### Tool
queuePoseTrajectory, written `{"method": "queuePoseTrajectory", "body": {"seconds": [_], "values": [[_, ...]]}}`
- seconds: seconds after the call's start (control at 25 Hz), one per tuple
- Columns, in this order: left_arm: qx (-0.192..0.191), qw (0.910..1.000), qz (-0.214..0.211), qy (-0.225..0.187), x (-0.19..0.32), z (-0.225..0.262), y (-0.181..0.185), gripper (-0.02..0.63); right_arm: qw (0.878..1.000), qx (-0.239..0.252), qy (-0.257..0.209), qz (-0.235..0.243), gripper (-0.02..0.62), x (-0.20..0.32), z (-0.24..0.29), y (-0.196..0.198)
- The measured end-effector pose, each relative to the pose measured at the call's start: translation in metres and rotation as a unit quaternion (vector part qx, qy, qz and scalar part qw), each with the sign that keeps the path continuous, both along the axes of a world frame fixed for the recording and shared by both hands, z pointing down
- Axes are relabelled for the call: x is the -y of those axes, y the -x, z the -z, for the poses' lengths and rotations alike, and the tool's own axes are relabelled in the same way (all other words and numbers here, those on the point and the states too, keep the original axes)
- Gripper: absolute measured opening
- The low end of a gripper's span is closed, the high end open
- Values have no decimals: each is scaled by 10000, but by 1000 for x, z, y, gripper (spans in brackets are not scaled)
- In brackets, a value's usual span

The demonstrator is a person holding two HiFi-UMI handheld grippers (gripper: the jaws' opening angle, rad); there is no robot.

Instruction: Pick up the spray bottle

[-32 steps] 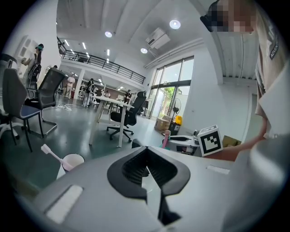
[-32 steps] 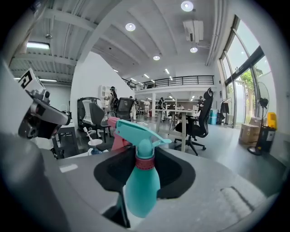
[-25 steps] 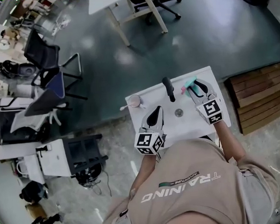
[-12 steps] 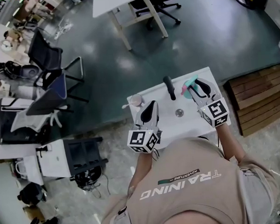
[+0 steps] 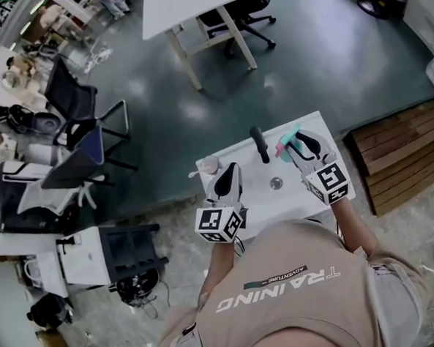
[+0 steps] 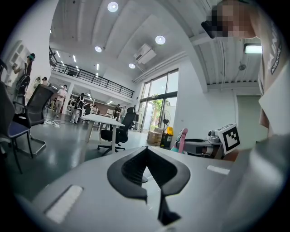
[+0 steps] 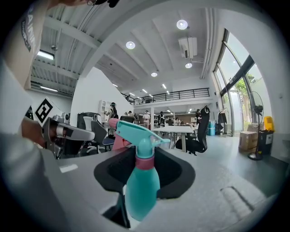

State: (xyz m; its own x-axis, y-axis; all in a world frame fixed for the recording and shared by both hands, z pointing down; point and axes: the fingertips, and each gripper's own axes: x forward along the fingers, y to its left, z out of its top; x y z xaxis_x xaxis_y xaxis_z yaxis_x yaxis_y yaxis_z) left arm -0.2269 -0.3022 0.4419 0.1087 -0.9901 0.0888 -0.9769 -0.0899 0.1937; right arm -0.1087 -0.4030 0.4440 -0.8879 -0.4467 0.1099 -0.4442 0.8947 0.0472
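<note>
Right tongs [image 7: 144, 174] clamp spray bottle [image 7: 141, 188] — bottle upright.

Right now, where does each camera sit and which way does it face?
Head view: on the person's head, looking steeply down at the white table; shows shirt, forearms, left gripper, right gripper.
Left gripper view: on the left gripper, looking level across the room along its shut fingers; shirt at the right edge.
Right gripper view: on the right gripper, looking along its fingers closed on the spray bottle; shirt at upper left.
Shared: each gripper view shows the other gripper; head and right gripper views both show the spray bottle.
</note>
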Motion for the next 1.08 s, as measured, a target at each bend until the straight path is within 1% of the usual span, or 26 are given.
{"method": "queuePoseTrajectory", "body": {"seconds": [0.2, 0.44, 0.76, 0.88, 1.08], "values": [[67, 10000, -73, -2, -3, -1, -8, 14, 9999, -28, -103, 100, 130, -6, 5, 3], [173, 9998, 16, 1, -10, -1, 0, 14, 9997, -55, -177, 146, 130, -10, 9, 9], [167, 9998, -24, -115, -6, 3, 1, 14, 9997, -49, -217, 48, 130, -7, 13, 5], [81, 9999, -40, -130, -4, 2, 1, 14, 9997, -93, -232, 26, 130, -5, 12, 3], [-237, 9995, -176, -149, -3, 3, 0, 14, 9996, -172, -235, 51, 130, -9, 10, 5]]}}
